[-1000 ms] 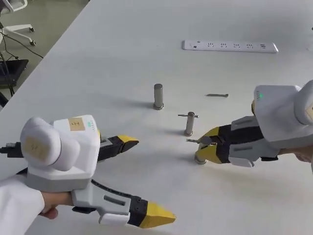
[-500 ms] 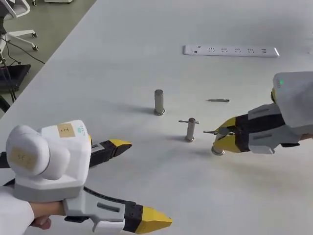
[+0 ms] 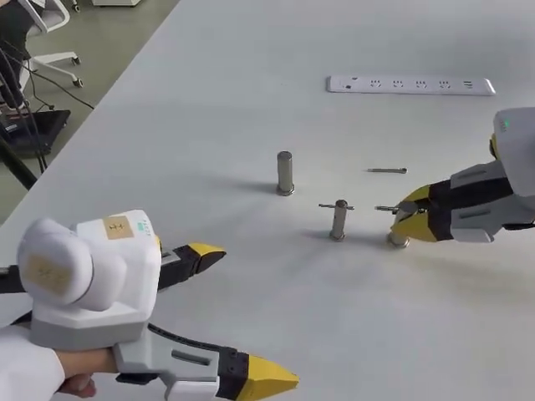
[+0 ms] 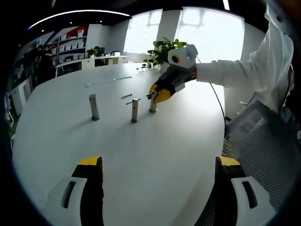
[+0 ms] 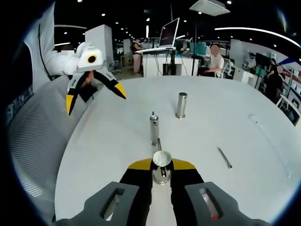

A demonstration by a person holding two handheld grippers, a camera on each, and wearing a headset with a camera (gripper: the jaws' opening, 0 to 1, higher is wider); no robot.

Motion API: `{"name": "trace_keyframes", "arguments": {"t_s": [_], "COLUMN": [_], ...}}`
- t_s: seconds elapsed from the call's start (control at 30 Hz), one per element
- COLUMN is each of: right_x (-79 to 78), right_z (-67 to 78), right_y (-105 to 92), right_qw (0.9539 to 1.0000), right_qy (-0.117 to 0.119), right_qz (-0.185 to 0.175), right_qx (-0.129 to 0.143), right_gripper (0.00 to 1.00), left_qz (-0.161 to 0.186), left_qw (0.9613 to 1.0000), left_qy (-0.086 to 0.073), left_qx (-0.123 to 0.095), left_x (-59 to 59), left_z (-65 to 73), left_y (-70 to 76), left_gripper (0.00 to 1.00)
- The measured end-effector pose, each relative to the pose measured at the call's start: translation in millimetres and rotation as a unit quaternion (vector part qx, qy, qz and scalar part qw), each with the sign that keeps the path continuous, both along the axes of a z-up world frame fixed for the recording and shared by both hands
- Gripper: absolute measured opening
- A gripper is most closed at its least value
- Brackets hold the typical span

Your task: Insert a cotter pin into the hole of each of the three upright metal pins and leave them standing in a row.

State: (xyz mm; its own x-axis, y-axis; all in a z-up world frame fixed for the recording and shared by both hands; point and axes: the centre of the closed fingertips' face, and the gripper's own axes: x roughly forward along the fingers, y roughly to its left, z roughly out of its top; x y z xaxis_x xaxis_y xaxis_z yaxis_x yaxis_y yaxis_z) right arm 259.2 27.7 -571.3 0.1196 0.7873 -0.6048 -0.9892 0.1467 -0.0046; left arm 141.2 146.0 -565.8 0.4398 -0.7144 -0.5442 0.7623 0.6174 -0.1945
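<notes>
Three steel pins stand on the white table [image 3: 209, 100]. The far-left pin [image 3: 285, 173] [image 5: 181, 104] [image 4: 94, 107] has nothing through it. A cotter pin crosses the top of the middle pin [image 3: 338, 219] [image 5: 154, 128] [image 4: 135, 109]. My right gripper [image 3: 405, 219] [image 5: 161, 176] is shut on the third pin [image 3: 399, 238] [image 5: 161, 162] [image 4: 153, 101], upright, base at the table, right of the middle one; a cotter pin [image 3: 385, 209] sticks out of its top. A loose cotter pin [image 3: 386, 170] [image 5: 224, 157] lies behind. My left gripper [image 3: 242, 317] [image 4: 157, 169] hangs open near the front left, holding nothing.
A white power strip [image 3: 410, 84] [image 4: 108, 81] lies far back on the table. The table's left edge drops to a floor with office chairs [image 3: 50, 33]. Desks, monitors and people stand far off in the right gripper view.
My right gripper has carried its pin to the right and a little back, from just in front of the middle pin to its right side. The left gripper stays open in place.
</notes>
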Motion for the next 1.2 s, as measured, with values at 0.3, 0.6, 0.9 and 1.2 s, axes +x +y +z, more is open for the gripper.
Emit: {"name": "trace_keyframes", "arguments": {"t_s": [0.3, 0.6, 0.9, 1.2], "right_x": [3.1, -2.3, -2.7, 0.2], "right_z": [-2.7, -2.1, -2.0, 17.9], "right_y": [0.9, 4.6, 4.6, 2.9], "right_qw": [0.9999, 0.9997, 0.9996, 0.9985], "right_qy": [0.010, 0.014, 0.014, 0.000], "right_qz": [-0.011, -0.005, -0.018, -0.036], "right_qx": [0.008, 0.018, 0.018, 0.042], "right_gripper": [0.08, 0.09, 0.10, 0.18], "left_qz": [0.003, 0.006, 0.001, -0.001], "left_qw": [1.0000, 0.9998, 0.9997, 0.9995], "left_qy": [0.006, 0.006, 0.008, 0.006], "left_qx": [-0.005, -0.019, -0.025, -0.030], "left_x": [-2.0, 1.2, -1.7, -1.3], "left_z": [0.0, 3.4, 4.9, 9.9], "left_y": [-2.5, -8.5, -11.9, -12.8], "left_gripper": [1.00, 0.99, 0.99, 0.99]}}
